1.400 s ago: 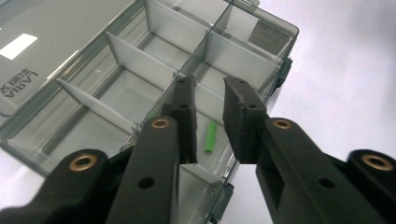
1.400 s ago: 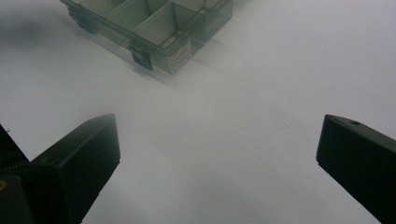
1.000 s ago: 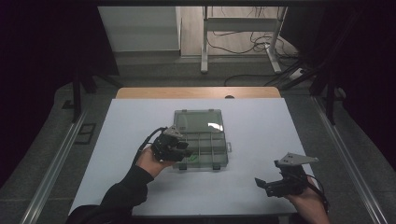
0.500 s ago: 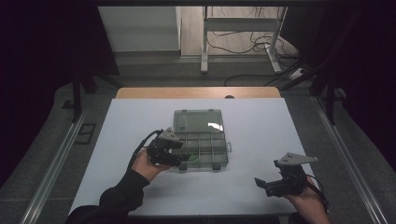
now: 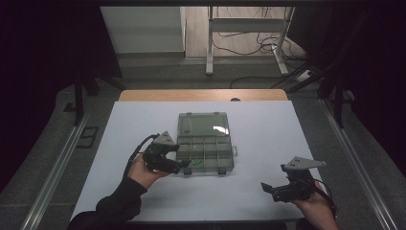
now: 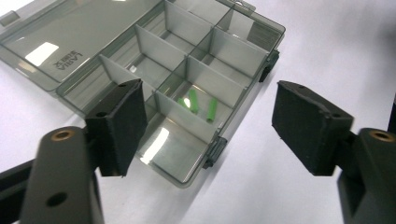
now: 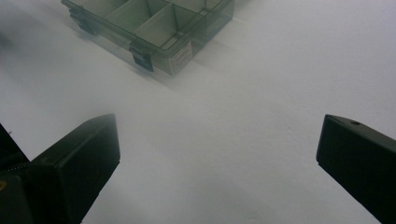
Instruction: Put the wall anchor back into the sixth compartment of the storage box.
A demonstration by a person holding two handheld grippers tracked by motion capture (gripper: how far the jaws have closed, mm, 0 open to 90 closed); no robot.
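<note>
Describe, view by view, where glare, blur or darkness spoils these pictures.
High view: dark surroundings, a glare patch on the organizer box lid. Left gripper view: bright reflections on the lid and one compartment; green pieces sharp. Right gripper view: hazy, the near jaws soft.

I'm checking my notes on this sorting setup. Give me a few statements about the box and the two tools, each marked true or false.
1. The organizer box lies open, its lid folded flat. True.
2. Three green pieces lie in one compartment. True.
3. The left tool grips a green piece. False: its jaws have just been opening, with nothing between them.
4. The right tool is shut. False: its jaws stand wide apart over the bare white table.
</note>
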